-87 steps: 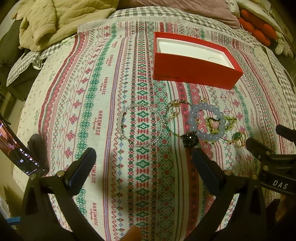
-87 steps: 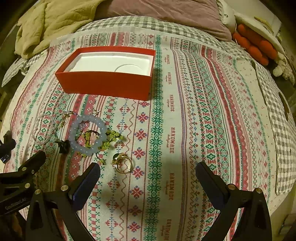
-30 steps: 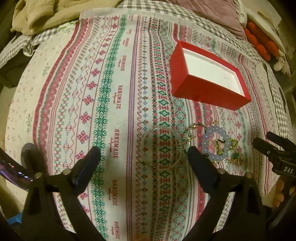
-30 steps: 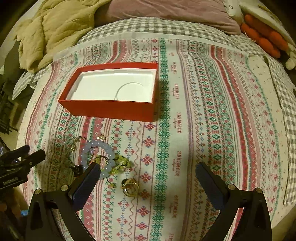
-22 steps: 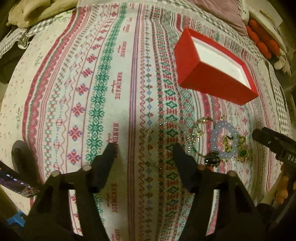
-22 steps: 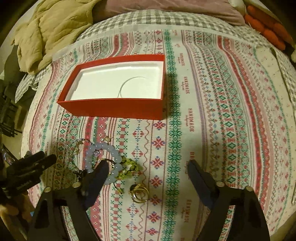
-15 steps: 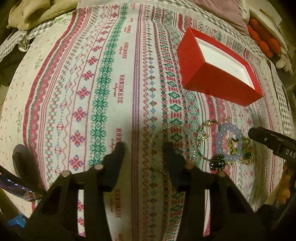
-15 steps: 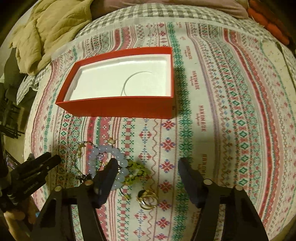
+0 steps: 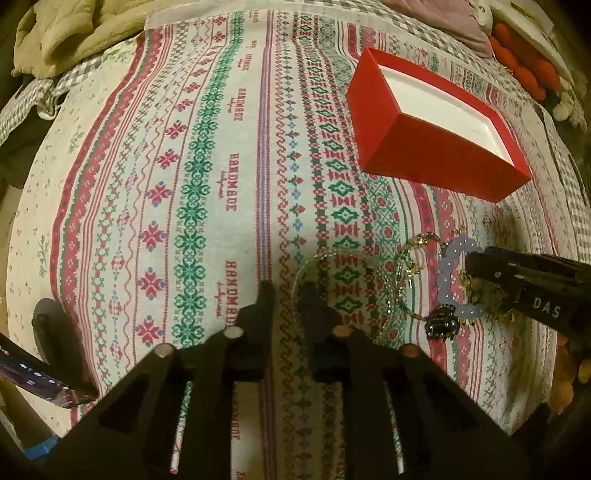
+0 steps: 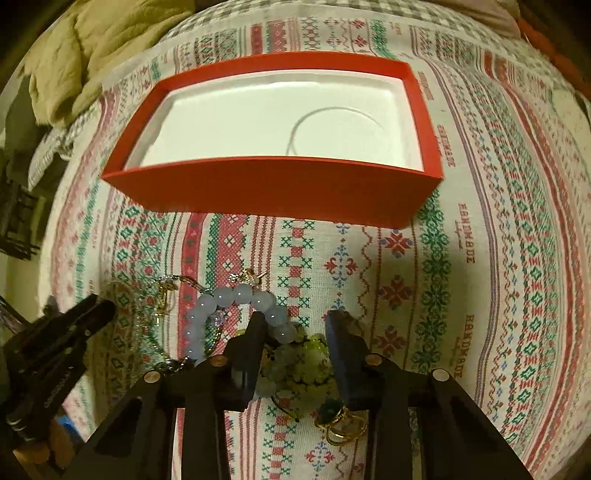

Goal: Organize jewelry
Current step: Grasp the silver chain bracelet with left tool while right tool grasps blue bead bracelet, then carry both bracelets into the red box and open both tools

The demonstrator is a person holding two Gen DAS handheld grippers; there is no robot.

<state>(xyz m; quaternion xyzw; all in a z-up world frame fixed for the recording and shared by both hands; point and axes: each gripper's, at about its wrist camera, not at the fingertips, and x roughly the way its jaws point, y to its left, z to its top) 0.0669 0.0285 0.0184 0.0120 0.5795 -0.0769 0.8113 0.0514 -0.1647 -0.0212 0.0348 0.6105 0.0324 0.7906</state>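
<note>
A red box (image 9: 436,155) with a white empty inside (image 10: 280,122) stands on the patterned bedspread. Near it lies a jewelry pile: a pale blue bead bracelet (image 10: 236,299), a green bead piece (image 10: 306,365), gold rings (image 10: 343,424), a thin crystal bracelet (image 9: 332,258), a gold chain (image 9: 417,254) and a dark brooch (image 9: 441,325). My left gripper (image 9: 286,291) is narrowly open beside the crystal bracelet's left edge, holding nothing. My right gripper (image 10: 293,325) is half open, its fingers straddling the green beads and the blue bracelet's edge.
A beige blanket (image 9: 74,33) is bunched at the far left. A mauve pillow (image 9: 443,18) and orange plush items (image 9: 528,70) lie at the back right. A phone (image 9: 29,373) sits at the left edge.
Both grippers have narrowed from wide open and come down toward the jewelry pile. The right one has moved over the green beads; the left one has closed in on the crystal bracelet.
</note>
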